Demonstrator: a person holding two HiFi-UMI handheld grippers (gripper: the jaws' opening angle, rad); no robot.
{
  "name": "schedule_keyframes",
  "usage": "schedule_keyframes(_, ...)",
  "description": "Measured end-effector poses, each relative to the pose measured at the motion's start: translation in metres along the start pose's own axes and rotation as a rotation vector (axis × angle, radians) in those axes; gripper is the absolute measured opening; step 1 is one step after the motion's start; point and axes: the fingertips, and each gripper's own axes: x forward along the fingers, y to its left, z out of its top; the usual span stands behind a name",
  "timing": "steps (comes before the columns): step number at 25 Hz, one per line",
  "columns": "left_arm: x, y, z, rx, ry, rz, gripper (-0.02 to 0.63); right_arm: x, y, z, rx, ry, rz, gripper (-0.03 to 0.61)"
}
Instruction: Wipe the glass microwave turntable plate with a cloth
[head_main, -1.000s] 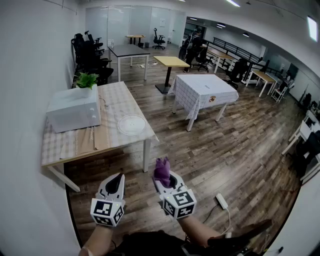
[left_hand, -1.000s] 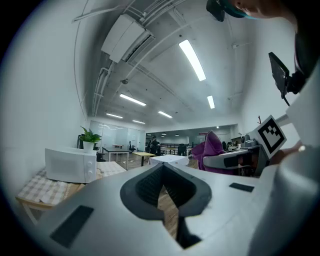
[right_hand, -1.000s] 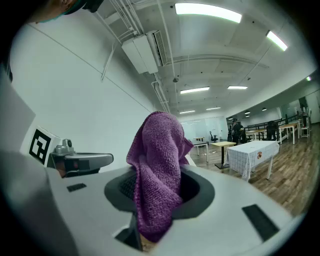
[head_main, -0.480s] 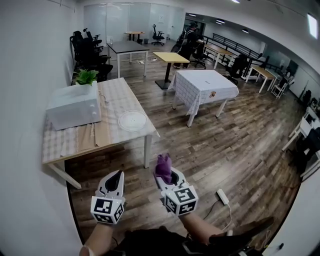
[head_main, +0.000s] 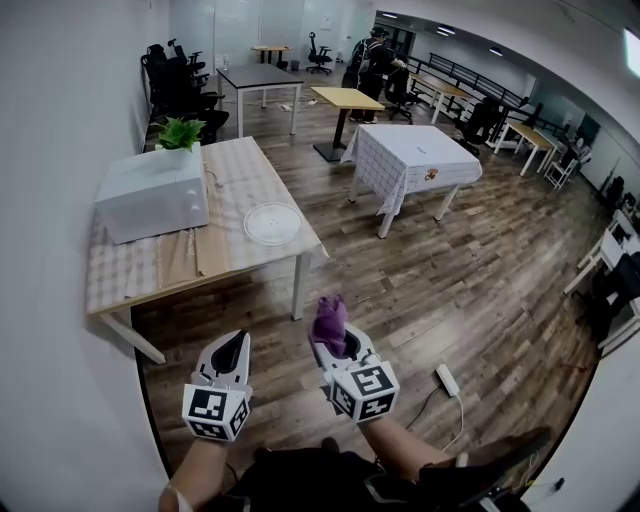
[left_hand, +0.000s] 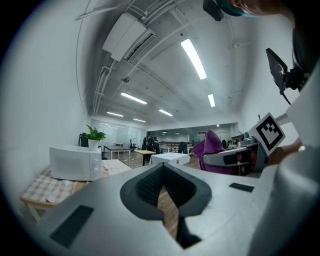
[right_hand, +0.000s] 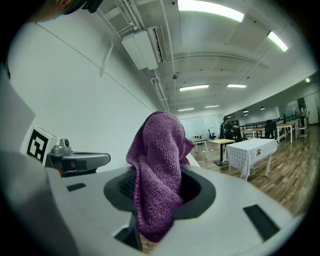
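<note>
The clear glass turntable plate (head_main: 272, 223) lies flat near the right front corner of the checked-cloth table (head_main: 130, 275), well ahead of both grippers. My right gripper (head_main: 336, 342) is held low over the wooden floor. It is shut on a purple cloth (head_main: 329, 318) that stands up from its jaws; the cloth (right_hand: 158, 170) fills the middle of the right gripper view. Just to its left, my left gripper (head_main: 235, 345) is shut with nothing in it. In the left gripper view its jaws meet, and the purple cloth (left_hand: 212, 147) shows at the right.
A white microwave (head_main: 152, 205) stands on the table's left side, with a potted plant (head_main: 181, 132) behind it. A white-clothed table (head_main: 412, 155) stands to the right. A power strip (head_main: 446, 379) with its cable lies on the floor. Desks, chairs and people fill the far room.
The table and plate have shifted slightly up and right in the head view. Both grippers keep the same pose, the cloth still held.
</note>
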Motion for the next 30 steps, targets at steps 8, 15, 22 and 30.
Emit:
schedule_keyframes(8,-0.015,0.031,-0.009,-0.03,0.004,-0.02,0.008,0.017,0.029,-0.001,-0.014,0.003,-0.018,0.144)
schedule_keyframes(15,-0.027,0.055,-0.014,-0.049,0.006,-0.045,0.008,0.029,0.056,-0.005,-0.026,0.016,-0.029,0.144)
schedule_keyframes(22,-0.025,0.056,-0.016,-0.053,-0.003,-0.07,0.008,0.032,0.06,-0.008,-0.042,0.026,-0.035,0.144)
schedule_keyframes(30,-0.01,0.068,-0.016,-0.034,0.013,-0.062,0.008,0.059,0.051,-0.003,-0.021,0.012,-0.017,0.146)
